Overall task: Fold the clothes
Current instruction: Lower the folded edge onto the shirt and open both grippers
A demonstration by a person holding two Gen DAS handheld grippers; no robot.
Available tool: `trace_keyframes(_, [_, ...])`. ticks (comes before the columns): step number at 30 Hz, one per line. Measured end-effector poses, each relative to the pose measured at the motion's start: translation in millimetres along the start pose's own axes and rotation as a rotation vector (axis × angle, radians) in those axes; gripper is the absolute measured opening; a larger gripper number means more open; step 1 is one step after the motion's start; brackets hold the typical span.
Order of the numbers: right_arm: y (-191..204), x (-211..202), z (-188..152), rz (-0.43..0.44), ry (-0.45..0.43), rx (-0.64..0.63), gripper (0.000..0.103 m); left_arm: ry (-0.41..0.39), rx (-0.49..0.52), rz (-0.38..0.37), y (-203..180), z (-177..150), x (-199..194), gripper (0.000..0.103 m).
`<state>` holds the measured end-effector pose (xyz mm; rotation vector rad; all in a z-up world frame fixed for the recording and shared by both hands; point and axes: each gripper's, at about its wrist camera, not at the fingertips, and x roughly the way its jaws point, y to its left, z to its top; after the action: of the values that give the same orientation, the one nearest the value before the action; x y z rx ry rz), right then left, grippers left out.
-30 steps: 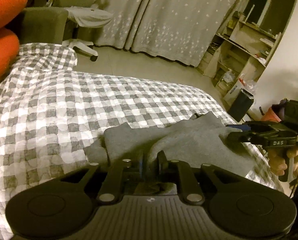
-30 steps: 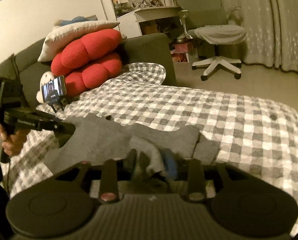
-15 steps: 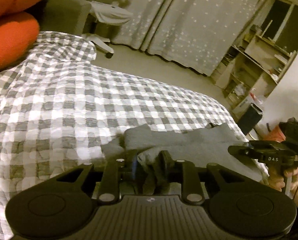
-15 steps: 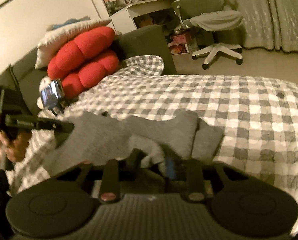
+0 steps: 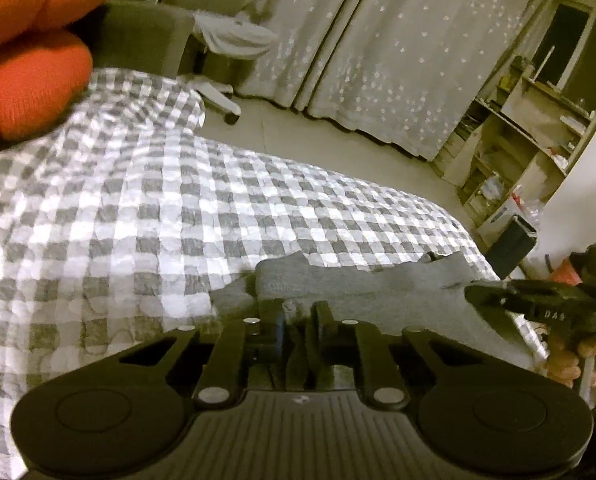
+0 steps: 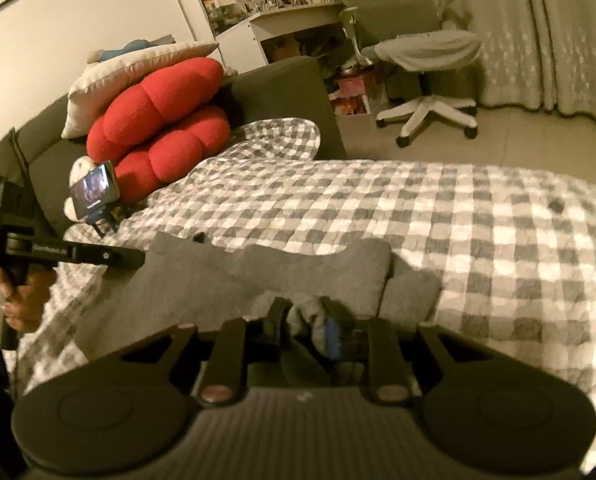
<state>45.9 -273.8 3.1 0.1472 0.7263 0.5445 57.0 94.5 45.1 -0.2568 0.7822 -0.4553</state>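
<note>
A grey garment [image 5: 377, 288] [image 6: 234, 276] lies partly folded on the checked bedspread [image 5: 178, 208] [image 6: 457, 208]. My left gripper [image 5: 299, 314] is shut on a bunch of its near edge. My right gripper [image 6: 303, 316] is shut on another bunch of the same edge. Each gripper shows in the other's view: the right one [image 5: 537, 304] at the far right, the left one [image 6: 58, 254] at the far left, each held by a hand. The cloth under both grippers is hidden by their bodies.
Red cushions [image 6: 158, 128] and a pale pillow [image 6: 134, 72] lean on the dark sofa back [image 6: 282, 84]. A phone on a stand [image 6: 94, 192] sits near them. An office chair [image 6: 425, 64], curtains [image 5: 377, 60] and shelves [image 5: 529, 128] stand beyond the bed.
Both grippers have carried the garment's near edge forward over the rest, so the fold lies flatter and lower. Both stay shut on the cloth.
</note>
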Motion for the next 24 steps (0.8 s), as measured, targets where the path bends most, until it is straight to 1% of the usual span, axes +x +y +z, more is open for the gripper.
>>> trace_keyframes(1, [1.6, -1.3, 0.8, -0.006, -0.006, -0.003, 0.012, -0.010, 0.007, 0.009, -3.2, -0.3, -2.0, 0.009])
trace_keyframes(6, [14.8, -13.6, 9.6, -0.023, -0.076, -0.041, 0.010, -0.105, 0.041, 0.042, -23.0, 7.8, -8.0, 0.008])
trace_keyframes(11, [15.0, -11.7, 19.6, -0.073, -0.115, -0.033, 0.010, -0.133, -0.005, 0.108, -21.5, 20.9, 12.7, 0.007])
trace_keyframes(17, [13.6, 9.8, 22.1, -0.156, -0.106, -0.029, 0.010, -0.143, 0.007, 0.214, -25.6, 25.2, 44.4, 0.007])
trace_keyframes(19, [13.2, 17.4, 22.7, -0.184, -0.101, -0.028, 0.010, -0.159, 0.001, 0.254, -23.9, 23.0, 51.3, 0.007])
trace_keyframes(21, [12.7, 25.0, 23.2, -0.212, -0.097, -0.027, 0.010, -0.159, -0.001, 0.292, -25.6, 17.3, 58.1, 0.007])
trace_keyframes(24, [13.3, 38.0, 22.9, -0.256, -0.083, -0.034, 0.010, -0.169, 0.026, 0.333, -33.6, 12.7, 62.4, 0.007])
